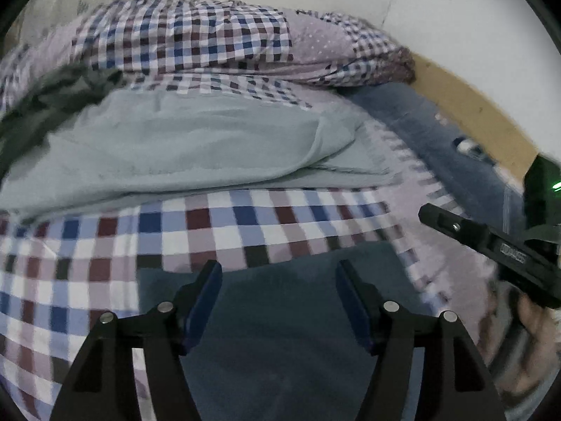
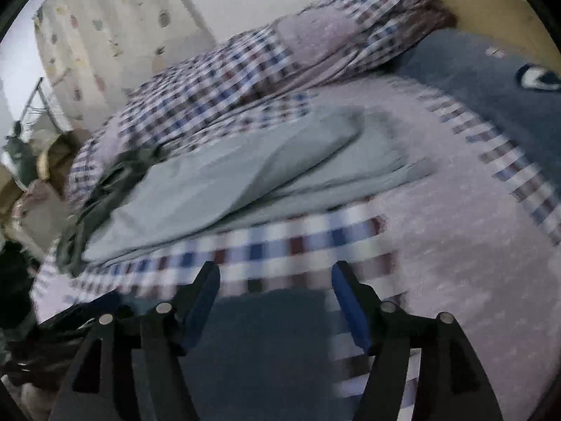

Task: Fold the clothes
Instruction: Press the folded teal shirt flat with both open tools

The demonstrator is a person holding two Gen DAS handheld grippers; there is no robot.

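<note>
A pale grey-green garment (image 1: 182, 147) lies partly folded and rumpled straight ahead of both tongs, well beyond their tips; a dark green garment (image 1: 31, 108) lies bunched at its left end.

Count on the bed: one pale grey-green garment (image 1: 182, 140) lying across the middle, one dark green garment (image 1: 38, 105) bunched at its 9 o'clock end, and one dark blue garment (image 1: 280, 333) at 6 o'clock, right under the fingers. Bedding-wise there's one checked bedspread (image 1: 217, 224), one checked quilt (image 1: 196, 38) heaped at 12 o'clock, and one blue blanket with a white patch (image 2: 508, 105) at 2 o'clock. Grippers: two, the left gripper (image 1: 278, 294) and right gripper (image 2: 275, 293), each with two blue-padded fingers spread apart.
</note>
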